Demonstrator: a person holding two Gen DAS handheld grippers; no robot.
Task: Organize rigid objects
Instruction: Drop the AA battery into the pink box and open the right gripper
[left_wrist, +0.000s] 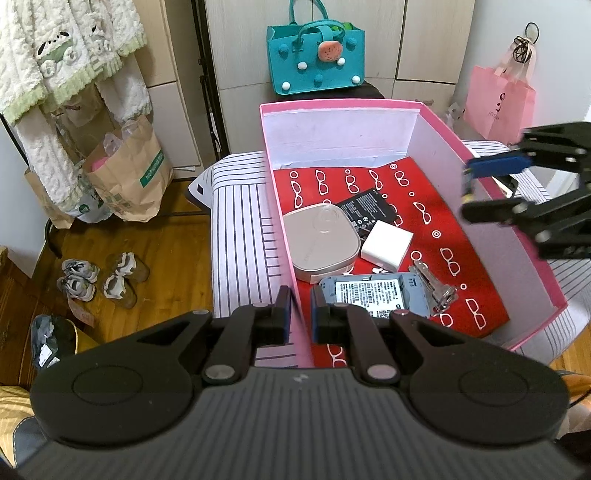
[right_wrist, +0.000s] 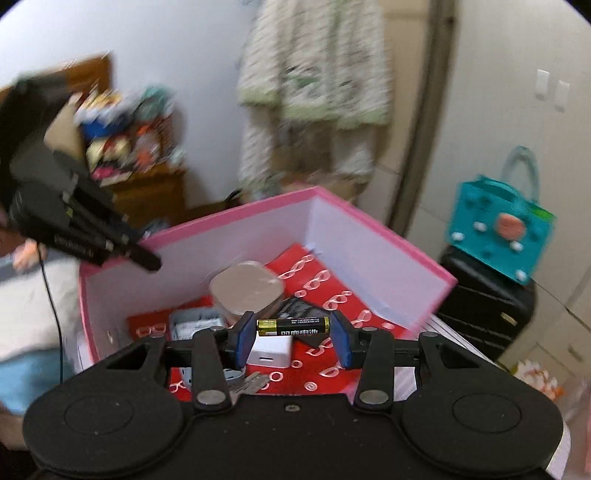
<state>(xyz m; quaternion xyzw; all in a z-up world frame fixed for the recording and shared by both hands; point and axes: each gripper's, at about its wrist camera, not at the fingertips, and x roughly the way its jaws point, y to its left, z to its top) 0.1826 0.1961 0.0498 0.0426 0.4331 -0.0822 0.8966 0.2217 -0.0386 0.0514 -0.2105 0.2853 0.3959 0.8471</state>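
I pinch the pink box (left_wrist: 369, 105) wall with my left gripper (left_wrist: 299, 314) fingers to steady it, while my right gripper (right_wrist: 291, 332) fingers clamp an AA battery (right_wrist: 293, 326) endwise above it, ready for dropping inside.

A battery (right_wrist: 293, 327), black with a gold end, is clamped end to end between the blue pads of the right gripper (right_wrist: 293, 338), above a pink box (right_wrist: 384, 243). The box is lined with red paper printed with white glasses (right_wrist: 325, 354). Inside it, a rounded beige case (right_wrist: 246, 291), a white charger (right_wrist: 269, 350), a grey device (right_wrist: 192, 325) and a flat black battery pack (right_wrist: 299, 308) are seen, with keys (right_wrist: 251, 382) near the front. The left gripper (right_wrist: 147, 260) is seen at the box's left rim, blurred. A teal bag (right_wrist: 498, 236) is set on a black suitcase (right_wrist: 484, 314) to the right.
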